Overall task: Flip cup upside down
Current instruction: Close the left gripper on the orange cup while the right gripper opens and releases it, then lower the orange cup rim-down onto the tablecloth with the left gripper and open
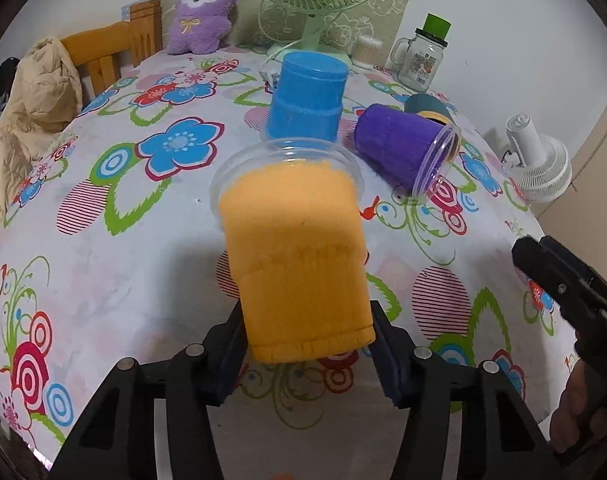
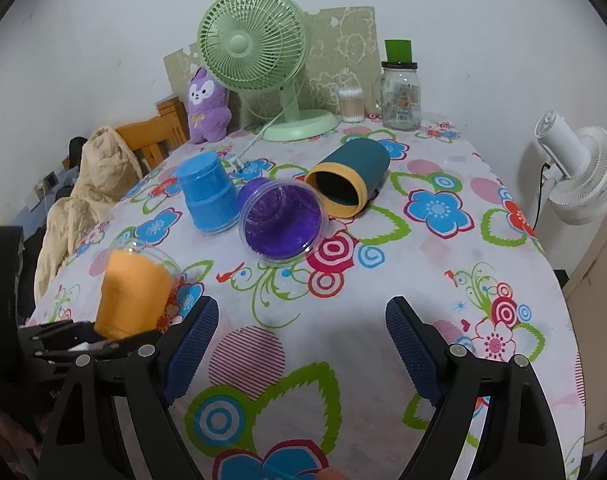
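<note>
My left gripper [image 1: 307, 350] is shut on an orange cup [image 1: 299, 256] with a clear rim, holding it by its base end, mouth pointing away and tilted, above the table. The orange cup also shows in the right wrist view [image 2: 133, 288], at the left. A blue cup [image 1: 305, 98] stands upside down on the table beyond it. A purple cup [image 1: 403, 148] lies on its side, mouth toward the right [image 2: 281, 220]. A teal cup with a yellow rim [image 2: 349, 182] lies on its side behind it. My right gripper [image 2: 301, 344] is open and empty over the table's near part.
The flowered tablecloth [image 2: 423, 280] covers the table. At the back stand a green fan [image 2: 255, 52], a purple plush [image 2: 205, 106], a glass jar with a green top [image 2: 399, 92] and a cotton-swab box [image 2: 351, 104]. A white fan [image 2: 579, 172] is off the right edge. A chair with a beige coat [image 2: 91, 184] is left.
</note>
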`<state>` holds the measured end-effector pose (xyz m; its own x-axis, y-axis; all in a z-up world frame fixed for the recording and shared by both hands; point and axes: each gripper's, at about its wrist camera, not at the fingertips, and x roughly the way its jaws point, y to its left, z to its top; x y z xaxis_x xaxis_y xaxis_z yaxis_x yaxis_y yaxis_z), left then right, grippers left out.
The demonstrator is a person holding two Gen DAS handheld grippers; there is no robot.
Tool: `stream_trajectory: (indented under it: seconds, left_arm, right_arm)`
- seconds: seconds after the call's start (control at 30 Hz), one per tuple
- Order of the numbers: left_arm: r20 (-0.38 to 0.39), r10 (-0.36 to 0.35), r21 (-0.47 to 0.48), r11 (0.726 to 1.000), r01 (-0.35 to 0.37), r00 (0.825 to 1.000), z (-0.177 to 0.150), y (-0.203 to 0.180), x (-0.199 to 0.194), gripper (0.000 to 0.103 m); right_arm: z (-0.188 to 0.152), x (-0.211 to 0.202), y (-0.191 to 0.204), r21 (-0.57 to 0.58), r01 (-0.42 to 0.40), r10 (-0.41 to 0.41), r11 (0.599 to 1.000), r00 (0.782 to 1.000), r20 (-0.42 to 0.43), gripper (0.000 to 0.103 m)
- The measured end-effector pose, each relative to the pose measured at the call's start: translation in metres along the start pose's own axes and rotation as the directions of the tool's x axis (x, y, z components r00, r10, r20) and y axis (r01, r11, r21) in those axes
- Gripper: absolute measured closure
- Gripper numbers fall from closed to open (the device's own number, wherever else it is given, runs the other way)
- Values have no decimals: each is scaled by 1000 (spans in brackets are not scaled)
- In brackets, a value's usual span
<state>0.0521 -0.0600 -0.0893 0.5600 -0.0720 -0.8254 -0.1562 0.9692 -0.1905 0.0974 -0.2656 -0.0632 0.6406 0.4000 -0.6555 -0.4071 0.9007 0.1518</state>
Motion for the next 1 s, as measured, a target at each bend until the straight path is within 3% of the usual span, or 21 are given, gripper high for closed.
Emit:
stream_trajectory:
  seconds: [0.4, 0.67, 1.0]
  left_arm:
    - [46, 34, 36, 999, -36, 998, 12, 5, -26, 48]
    - [66, 64, 45, 997, -67, 996, 17, 11, -44, 48]
    - [48, 61, 73, 995, -65, 997, 21, 7, -54, 47]
  right_arm:
    - [-2, 6, 19, -61, 0, -1, 998, 1000, -25, 15]
    - [-2, 14, 23, -66, 57, -62, 996, 995, -75, 15]
    - [-4, 21, 27, -62, 66, -73, 996, 990, -119, 15]
